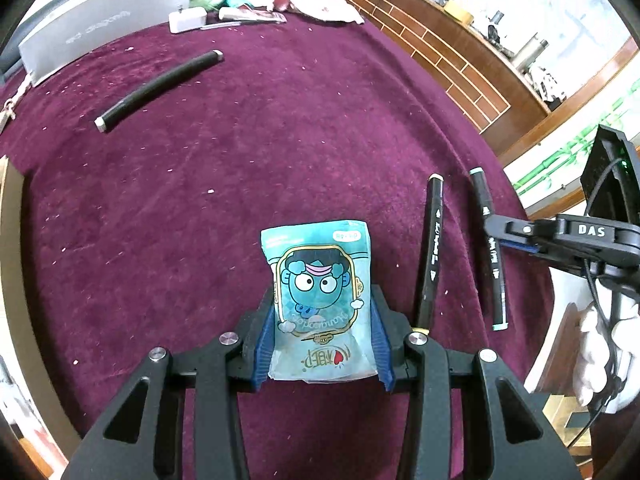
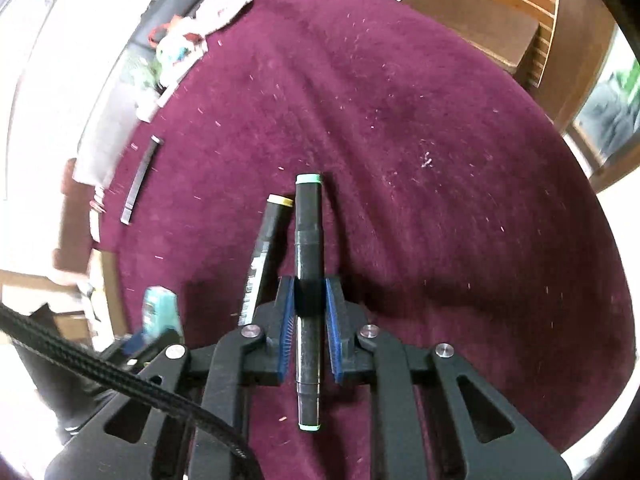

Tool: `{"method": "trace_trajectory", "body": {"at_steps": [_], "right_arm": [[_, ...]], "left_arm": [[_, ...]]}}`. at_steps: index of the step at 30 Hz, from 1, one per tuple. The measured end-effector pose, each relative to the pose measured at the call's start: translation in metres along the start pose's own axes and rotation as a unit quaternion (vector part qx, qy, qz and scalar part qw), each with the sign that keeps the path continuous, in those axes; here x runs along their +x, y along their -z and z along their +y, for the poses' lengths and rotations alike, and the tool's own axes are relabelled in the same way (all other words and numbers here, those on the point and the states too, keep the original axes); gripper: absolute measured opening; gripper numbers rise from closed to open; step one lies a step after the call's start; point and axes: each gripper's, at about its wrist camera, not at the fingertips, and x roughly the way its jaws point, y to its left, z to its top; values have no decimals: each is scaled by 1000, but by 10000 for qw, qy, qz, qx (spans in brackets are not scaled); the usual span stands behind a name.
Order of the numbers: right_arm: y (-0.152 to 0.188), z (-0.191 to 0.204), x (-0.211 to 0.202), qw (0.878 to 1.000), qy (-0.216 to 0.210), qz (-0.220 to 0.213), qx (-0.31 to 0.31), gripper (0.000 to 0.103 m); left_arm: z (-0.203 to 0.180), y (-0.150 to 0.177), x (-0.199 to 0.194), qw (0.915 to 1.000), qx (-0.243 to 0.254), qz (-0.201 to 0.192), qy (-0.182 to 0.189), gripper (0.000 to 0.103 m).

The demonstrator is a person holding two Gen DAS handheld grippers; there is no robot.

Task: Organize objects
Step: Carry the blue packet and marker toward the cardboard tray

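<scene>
My left gripper point(image 1: 323, 295) is shut on a teal snack packet point(image 1: 320, 280) with a cartoon face, held upright over the purple tablecloth point(image 1: 260, 152). Right of it lies a black marker with cream caps point(image 1: 430, 252). Further right, my right gripper point(image 1: 494, 227) is shut on a black marker with mint-green caps point(image 1: 496, 280). In the right wrist view that green-capped marker point(image 2: 308, 236) runs lengthwise between the blue pads point(image 2: 333, 320) of the right gripper point(image 2: 310, 292). The cream-capped marker point(image 2: 266, 248) lies just left of it. The packet point(image 2: 160, 312) shows at the lower left.
A third black marker point(image 1: 160, 88) lies at the far left of the cloth. A grey box point(image 1: 100, 16), a small white box point(image 1: 187, 20) and crumpled bags point(image 1: 320, 2) line the far edge. A brick-patterned wooden cabinet point(image 1: 440, 52) stands beyond. A white-gloved hand point(image 1: 604, 356) holds the right gripper.
</scene>
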Motion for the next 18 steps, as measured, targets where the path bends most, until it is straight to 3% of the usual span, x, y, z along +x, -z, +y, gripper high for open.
{"method": "trace_trajectory", "body": {"at_steps": [6,18], "right_arm": [[13,38,-11,9993,-239,-54,-265,13],[48,148,45,9901,-659,569,-1098,13]], "left_arm": [[24,13,-27,9993,-285,-198,136,36],[108,58,-97,9926,-1032,-637,-114,36]]}}
